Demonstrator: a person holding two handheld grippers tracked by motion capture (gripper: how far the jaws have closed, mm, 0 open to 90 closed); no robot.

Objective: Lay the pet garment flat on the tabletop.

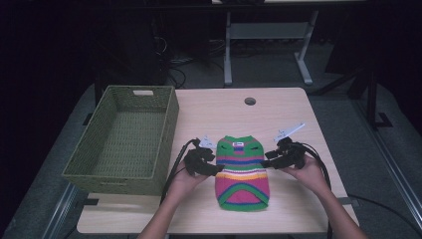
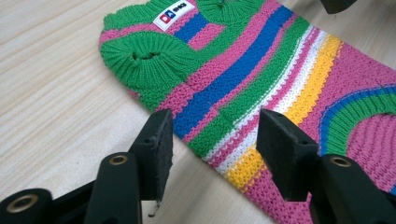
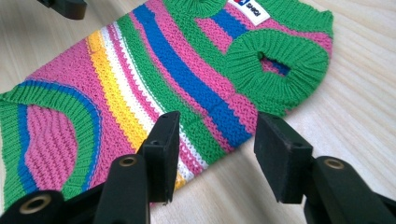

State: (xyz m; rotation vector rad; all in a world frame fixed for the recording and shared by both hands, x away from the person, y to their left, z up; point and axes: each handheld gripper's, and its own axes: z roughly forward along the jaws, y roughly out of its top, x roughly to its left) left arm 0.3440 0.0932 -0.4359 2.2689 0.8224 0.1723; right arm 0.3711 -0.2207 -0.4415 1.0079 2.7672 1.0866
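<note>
Lying flat at mid-table: small striped knit sweater, ribbed green armholes, pink, blue, white and yellow bands, white label at the neck. Flanking its two side edges, left gripper and right gripper, black jaws parted, grasping nothing. Woven green rectangular basket at left on pale wood-grain table.

Sweater on table, basket to its left
</note>
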